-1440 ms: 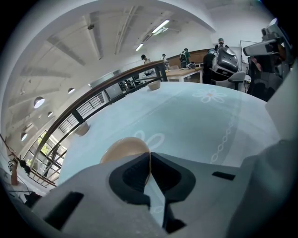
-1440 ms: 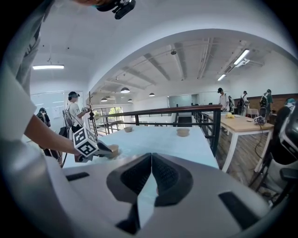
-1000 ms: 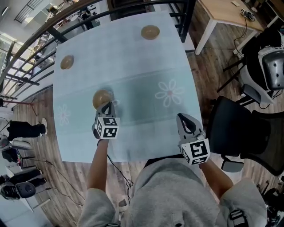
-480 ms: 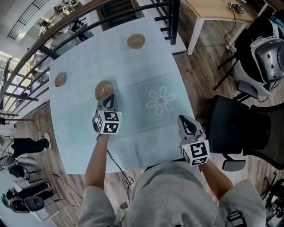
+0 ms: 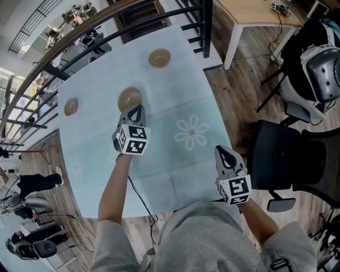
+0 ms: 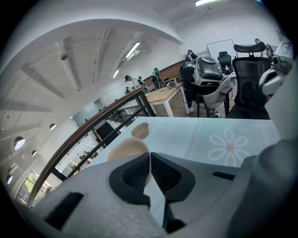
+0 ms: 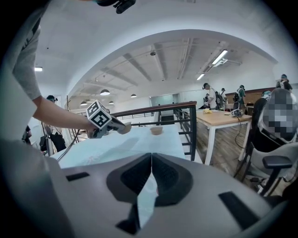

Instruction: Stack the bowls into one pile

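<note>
Three tan bowls are in the head view, on or over the pale blue table [image 5: 175, 90]. My left gripper [image 5: 135, 110] is shut on the near rim of one bowl [image 5: 129, 99] and holds it above the tabletop. In the left gripper view that bowl [image 6: 128, 149] fills the space past the jaws, its rim pinched between the pads. A second bowl [image 5: 159, 58] sits near the table's far edge, ahead of the held one [image 6: 140, 130]. A third bowl [image 5: 70, 107] rests at the far left. My right gripper [image 5: 226, 154] hangs shut and empty over the near right edge.
A black railing [image 5: 106, 32] runs along the table's far side. A black office chair [image 5: 281, 159] stands right of the table, and a wooden desk [image 5: 255, 13] farther back. A person [image 5: 32, 183] stands on the floor at the left.
My left gripper has carried its bowl up and away from me, toward the far bowl. My right gripper has drifted slightly back toward my body.
</note>
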Action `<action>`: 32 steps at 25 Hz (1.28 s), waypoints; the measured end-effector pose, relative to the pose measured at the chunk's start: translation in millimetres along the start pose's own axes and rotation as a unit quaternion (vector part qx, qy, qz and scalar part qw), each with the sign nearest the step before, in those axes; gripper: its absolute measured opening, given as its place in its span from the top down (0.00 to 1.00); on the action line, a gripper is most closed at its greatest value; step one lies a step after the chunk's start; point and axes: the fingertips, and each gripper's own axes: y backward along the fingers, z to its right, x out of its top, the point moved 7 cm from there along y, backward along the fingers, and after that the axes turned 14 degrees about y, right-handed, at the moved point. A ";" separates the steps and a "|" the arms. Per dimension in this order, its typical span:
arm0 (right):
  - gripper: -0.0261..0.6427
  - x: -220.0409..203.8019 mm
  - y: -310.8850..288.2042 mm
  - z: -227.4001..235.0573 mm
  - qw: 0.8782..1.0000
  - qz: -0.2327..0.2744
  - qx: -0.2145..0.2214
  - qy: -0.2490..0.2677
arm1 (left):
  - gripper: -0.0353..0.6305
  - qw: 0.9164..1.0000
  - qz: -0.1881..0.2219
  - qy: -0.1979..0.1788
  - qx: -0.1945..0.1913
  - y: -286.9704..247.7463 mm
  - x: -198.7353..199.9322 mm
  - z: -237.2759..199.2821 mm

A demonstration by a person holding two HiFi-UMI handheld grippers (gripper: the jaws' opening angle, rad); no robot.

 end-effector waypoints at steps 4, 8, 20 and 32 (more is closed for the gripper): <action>0.92 -4.7 -6.5 6.8 1.000 -0.007 -0.004 -0.004 | 0.91 1.000 0.001 -0.016 -0.009 -18.3 14.0 1.7; 0.92 -10.0 -14.6 15.1 1.000 -0.016 -0.005 -0.007 | 0.91 0.999 0.002 -0.027 -0.021 -39.7 28.1 4.1; 0.92 -20.2 -30.2 22.2 0.999 -0.033 -0.006 -0.021 | 0.91 0.996 0.005 -0.082 -0.024 -97.5 65.7 -5.0; 0.92 -40.6 -33.1 30.3 0.997 -0.067 -0.021 -0.044 | 0.91 0.995 0.007 -0.098 -0.035 -177.2 91.7 -8.7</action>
